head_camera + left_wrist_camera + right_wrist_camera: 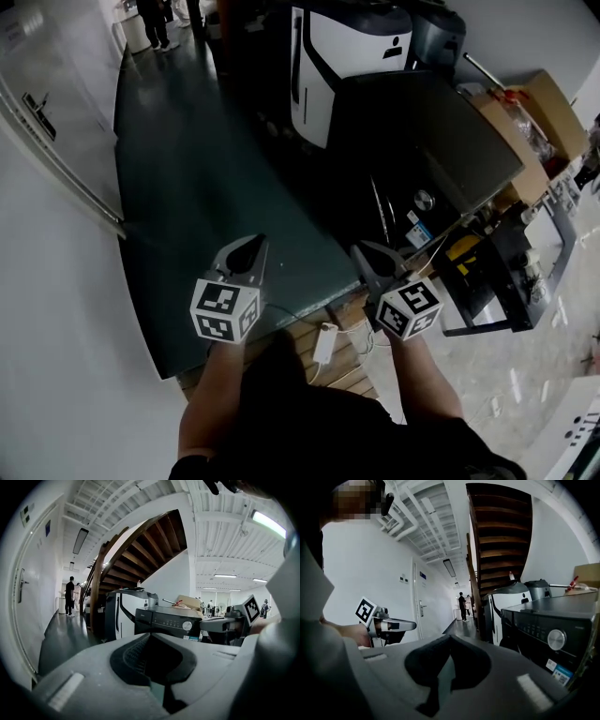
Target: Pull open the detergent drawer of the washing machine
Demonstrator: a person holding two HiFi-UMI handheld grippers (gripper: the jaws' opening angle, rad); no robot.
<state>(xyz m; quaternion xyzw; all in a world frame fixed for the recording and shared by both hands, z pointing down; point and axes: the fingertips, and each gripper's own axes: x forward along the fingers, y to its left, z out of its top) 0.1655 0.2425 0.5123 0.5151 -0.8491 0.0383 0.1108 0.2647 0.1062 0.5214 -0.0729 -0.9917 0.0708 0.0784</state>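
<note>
Beyond and to the right of the right gripper [367, 253], the washing machine [422, 141] is located. Its front panel, marked by a round dial [424, 199], is turned toward the near right. The detergent drawer cannot be made out on that dark front. The left gripper [250, 247] is placed farther from the machine. Both pairs of jaws are closed together, and nothing is held or touched.

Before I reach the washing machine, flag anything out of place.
A small white block on a cord lies loose right in front of you, a possible snag. The washing machine itself shows no visible damage.
</note>
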